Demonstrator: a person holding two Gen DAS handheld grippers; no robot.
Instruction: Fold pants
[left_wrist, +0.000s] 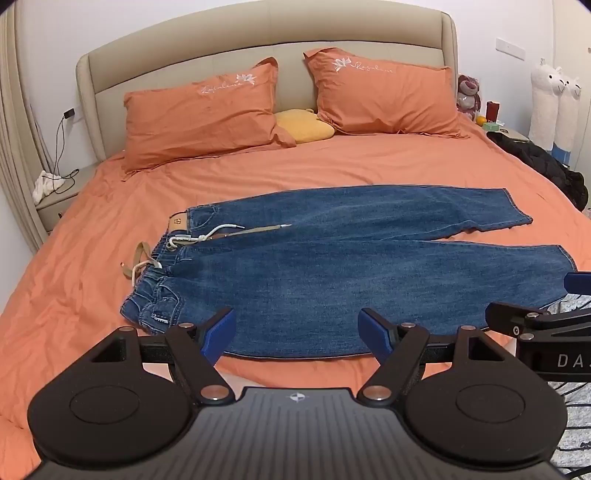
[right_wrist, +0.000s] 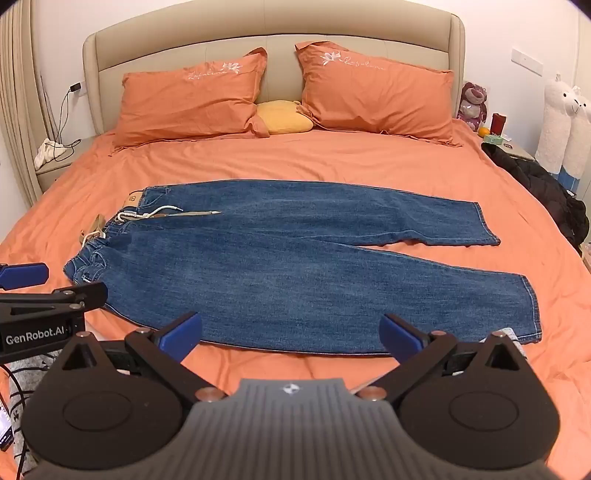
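The blue denim pants (right_wrist: 295, 266) lie flat across the orange bedsheet (right_wrist: 332, 158), waistband left. Both tools — left gripper (left_wrist: 297, 334) and right gripper (right_wrist: 291, 334) — hover wide open, empty. Best pinch the near leg's edge at both ends — lift evenly.

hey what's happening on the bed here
A person holds a pair of tongs in each hand over blue jeans spread flat on an orange bed, waistband left, legs right. The left tongs and right tongs are both open and empty, near the closest edge. Folding has not begun.
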